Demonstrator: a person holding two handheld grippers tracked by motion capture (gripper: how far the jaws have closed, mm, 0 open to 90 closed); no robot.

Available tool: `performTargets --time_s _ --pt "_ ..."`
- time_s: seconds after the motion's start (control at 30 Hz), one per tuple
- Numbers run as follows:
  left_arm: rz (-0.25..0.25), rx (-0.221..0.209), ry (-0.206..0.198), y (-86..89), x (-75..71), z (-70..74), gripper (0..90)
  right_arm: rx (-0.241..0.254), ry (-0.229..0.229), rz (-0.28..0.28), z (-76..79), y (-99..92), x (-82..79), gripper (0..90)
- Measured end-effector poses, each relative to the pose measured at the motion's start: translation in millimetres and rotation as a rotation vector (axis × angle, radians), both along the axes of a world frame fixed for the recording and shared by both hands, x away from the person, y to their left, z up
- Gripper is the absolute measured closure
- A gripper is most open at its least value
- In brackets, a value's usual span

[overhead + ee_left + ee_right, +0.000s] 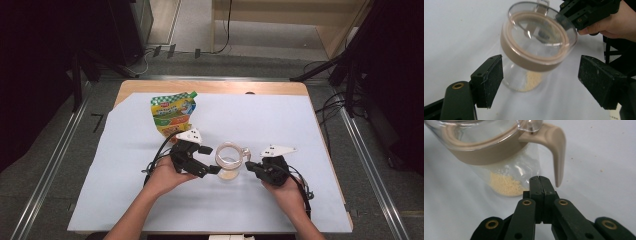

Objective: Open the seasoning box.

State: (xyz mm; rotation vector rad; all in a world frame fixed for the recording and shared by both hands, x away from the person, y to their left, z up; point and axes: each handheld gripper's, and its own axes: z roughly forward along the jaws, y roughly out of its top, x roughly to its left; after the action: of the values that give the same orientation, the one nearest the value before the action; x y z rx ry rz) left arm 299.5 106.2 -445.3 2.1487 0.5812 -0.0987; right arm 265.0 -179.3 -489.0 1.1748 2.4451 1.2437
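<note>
A clear jar (230, 159) with a tan collar, a clear lid and a tan handle (556, 147) stands on the cloth near the table's middle. A little beige grain (505, 185) lies at its bottom. My left gripper (210, 160) is open, and its black pads (489, 80) stand on either side of the jar (534, 50) without touching it. My right gripper (540, 180) is shut with nothing in it, its tip close beside the handle on the jar's right. The left gripper view also catches that right gripper (564, 12), in a hand behind the lid.
A yellow and green spouted pouch (172, 115) lies flat behind the left gripper. A pale cloth (280, 120) covers most of the wooden table (210, 87). Cables trail from both grippers toward the front edge. Dark stands and floor rails flank the table.
</note>
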Motion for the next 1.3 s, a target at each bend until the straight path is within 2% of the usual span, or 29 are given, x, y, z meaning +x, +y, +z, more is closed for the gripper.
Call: performTargets --time_s 0.1,0.17,0.3,0.37,0.47,0.53,0.6,0.67,0.73,0.9,0.97,1.07,1.3 --pt "-0.005 -0.005 -0.016 -4.1 3.5 -1.4 19.2 0.011 -0.013 -0.011 7.2 -9.2 0.9 90.0" --pt "0.000 -0.011 -0.047 -7.1 2.8 -2.6 18.0 0.015 -0.018 -0.021 10.7 -15.1 3.5 90.0" --pt "-0.010 -0.004 -0.085 -15.6 1.8 -6.1 14.4 0.028 -0.010 -0.039 10.6 -21.6 11.9 90.0" --pt "-0.015 -0.008 -0.082 -19.9 2.9 -8.9 14.3 0.032 0.001 -0.041 6.6 -20.6 18.3 90.0" --pt "-0.012 0.019 -0.091 -27.4 3.4 -13.9 11.0 0.025 0.004 -0.046 0.5 -15.7 26.0 90.0" --pt "-0.003 0.033 -0.091 -31.8 3.3 -16.4 10.1 0.029 0.004 -0.045 -2.1 -12.4 28.4 90.0" --pt "-0.004 0.041 -0.113 -35.7 2.9 -17.9 9.5 0.027 0.004 -0.043 -3.3 -9.8 28.0 90.0" --pt "-0.003 0.033 -0.118 -37.2 4.1 -18.9 9.0 0.015 -0.006 -0.049 -3.3 -8.2 27.0 90.0" --pt "0.003 0.031 -0.115 -37.9 4.4 -18.6 9.0 0.014 -0.007 -0.055 -3.3 -8.3 27.2 90.0" --pt "0.006 0.064 -0.129 -39.9 1.2 -15.2 9.8 0.020 -0.004 -0.060 -3.7 -8.0 27.0 90.0" --pt "0.009 0.062 -0.130 -39.9 0.9 -14.9 9.8 0.021 -0.002 -0.058 -3.5 -8.2 27.1 90.0" --pt "0.010 0.053 -0.158 -39.0 -0.9 -11.3 9.9 0.014 -0.007 -0.056 -2.9 -7.9 26.5 90.0" --pt "0.004 0.054 -0.176 -38.8 -1.6 -8.2 10.2 0.015 -0.005 -0.058 -2.7 -7.6 26.1 90.0"
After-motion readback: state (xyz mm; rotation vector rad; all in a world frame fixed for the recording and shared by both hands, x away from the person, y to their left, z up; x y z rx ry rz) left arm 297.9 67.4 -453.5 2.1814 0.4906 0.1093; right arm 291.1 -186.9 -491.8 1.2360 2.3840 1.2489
